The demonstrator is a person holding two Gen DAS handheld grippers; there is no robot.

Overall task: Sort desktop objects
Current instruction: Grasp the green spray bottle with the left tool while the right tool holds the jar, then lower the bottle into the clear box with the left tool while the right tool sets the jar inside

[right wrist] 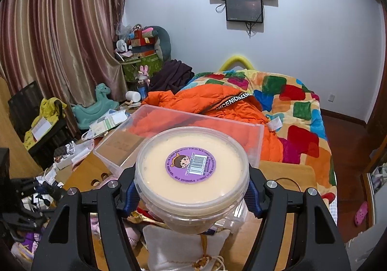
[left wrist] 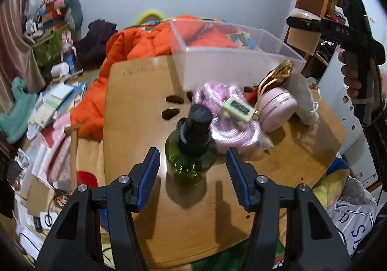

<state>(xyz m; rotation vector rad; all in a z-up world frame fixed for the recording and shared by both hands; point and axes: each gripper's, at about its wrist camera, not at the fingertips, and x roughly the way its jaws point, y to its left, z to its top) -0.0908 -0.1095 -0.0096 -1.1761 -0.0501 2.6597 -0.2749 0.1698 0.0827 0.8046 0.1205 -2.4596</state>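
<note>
My left gripper (left wrist: 193,169) is open over the wooden table (left wrist: 135,91), its jaws on either side of a green bottle with a black cap (left wrist: 191,147) standing upright. Behind the bottle lie a pink rope bundle (left wrist: 225,125), a pale green tag box (left wrist: 238,110), a pink round case (left wrist: 278,108) and a white pouch (left wrist: 304,99). A clear plastic bin (left wrist: 232,58) stands at the table's far side. My right gripper (right wrist: 192,196) is shut on a round tub of cream with a purple label (right wrist: 192,169), held above the table in front of the clear bin (right wrist: 154,125). The right gripper also shows in the left wrist view (left wrist: 302,22).
An orange jacket (right wrist: 217,111) and a patchwork quilt (right wrist: 297,106) cover the bed behind the table. Papers and boxes (left wrist: 48,106) litter the floor at left. A white pouch with gold cord (right wrist: 183,249) lies under the tub. Shelves (left wrist: 321,16) stand at right.
</note>
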